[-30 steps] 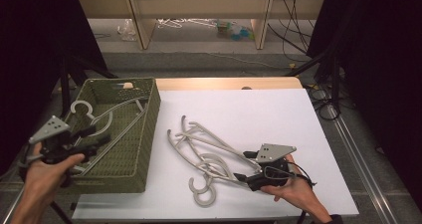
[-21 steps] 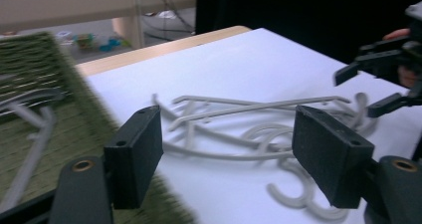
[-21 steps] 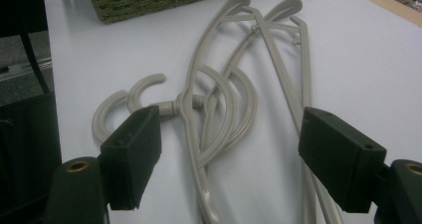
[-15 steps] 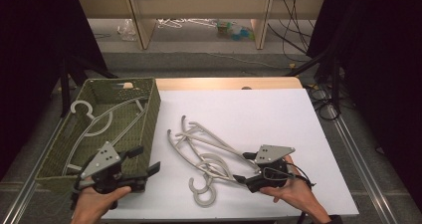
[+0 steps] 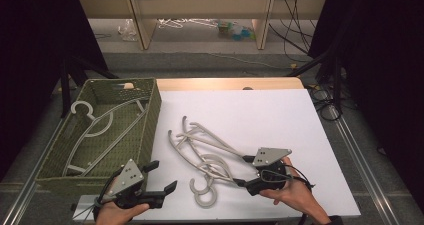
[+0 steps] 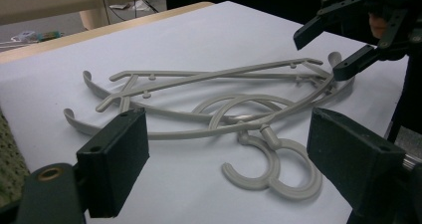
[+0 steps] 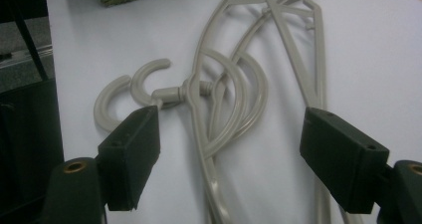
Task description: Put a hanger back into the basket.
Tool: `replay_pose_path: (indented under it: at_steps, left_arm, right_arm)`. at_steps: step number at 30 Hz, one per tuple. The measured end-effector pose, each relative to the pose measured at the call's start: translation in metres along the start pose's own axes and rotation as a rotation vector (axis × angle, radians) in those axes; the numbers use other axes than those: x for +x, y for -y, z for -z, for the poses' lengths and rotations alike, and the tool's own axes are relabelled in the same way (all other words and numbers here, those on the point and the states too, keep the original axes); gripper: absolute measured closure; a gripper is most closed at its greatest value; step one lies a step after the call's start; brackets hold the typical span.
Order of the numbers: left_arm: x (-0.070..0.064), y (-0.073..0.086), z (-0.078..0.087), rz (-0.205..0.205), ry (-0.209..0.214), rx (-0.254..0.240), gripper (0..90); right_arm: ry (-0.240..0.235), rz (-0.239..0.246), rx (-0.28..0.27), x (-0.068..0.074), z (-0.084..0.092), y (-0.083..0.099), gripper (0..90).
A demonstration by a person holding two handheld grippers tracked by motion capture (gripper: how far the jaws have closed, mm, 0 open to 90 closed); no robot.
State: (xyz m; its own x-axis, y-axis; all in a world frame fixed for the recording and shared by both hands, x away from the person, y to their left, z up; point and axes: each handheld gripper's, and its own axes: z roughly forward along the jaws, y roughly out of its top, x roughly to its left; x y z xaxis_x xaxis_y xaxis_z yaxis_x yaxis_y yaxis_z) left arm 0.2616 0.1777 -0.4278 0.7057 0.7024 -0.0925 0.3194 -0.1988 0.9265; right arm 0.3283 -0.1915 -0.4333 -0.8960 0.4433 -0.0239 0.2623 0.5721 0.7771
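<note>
Two or three grey plastic hangers (image 5: 210, 155) lie tangled in the middle of the white table (image 5: 260, 115), their hooks (image 5: 204, 191) toward the front edge. One more grey hanger (image 5: 100, 125) lies inside the green woven basket (image 5: 152, 115) at the left. My left gripper (image 5: 161, 176) is low at the front, just right of the basket's near corner. Its jaws have just been opening; they are open and empty, facing the hooks (image 6: 271, 167). My right gripper (image 5: 244, 171) is open at the pile's right end. The hanger arms (image 7: 234, 99) run between its pads untouched.
The table's front edge runs just below both hands. Bare white surface lies behind and right of the pile (image 5: 280, 110). Black cables (image 5: 325, 100) hang off the right side. Wooden shelving (image 5: 200, 5) with loose items on the floor stands beyond the table.
My left gripper has left the basket's left side and come down to the front edge, right of the basket, and its jaws are wider. The basket hanger lies free. The right gripper stayed put.
</note>
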Motion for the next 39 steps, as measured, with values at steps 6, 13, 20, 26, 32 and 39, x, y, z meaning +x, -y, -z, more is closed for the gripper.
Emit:
replay_pose_path:
  at_steps: [6,13,20,26,32,39]
  left_arm:
    - [-0.007,0.004,-0.004,-0.024,0.033,0.011,16.6]
    - [-0.008,0.006,-0.007,-0.028,0.051,0.015,16.6]
    - [-0.008,0.006,-0.006,-0.04,0.047,0.028,17.0]
    - [-0.009,0.008,-0.008,-0.049,0.056,0.049,17.4]
    - [-0.01,0.009,-0.013,-0.069,0.057,0.066,18.1]
    - [-0.01,0.006,-0.024,-0.141,0.039,0.099,25.5]
  right_arm:
    - [-0.023,0.015,0.072,0.0,-0.014,0.004,25.5]
    - [-0.04,0.036,0.233,0.001,-0.037,0.011,35.1]
    - [-0.081,0.048,0.31,-0.003,-0.047,0.014,54.8]
    - [-0.099,0.058,0.309,-0.005,-0.048,0.014,69.5]
    - [-0.113,0.124,0.321,-0.005,-0.047,0.011,78.2]
    - [-0.101,0.194,0.321,-0.005,-0.037,0.004,79.9]
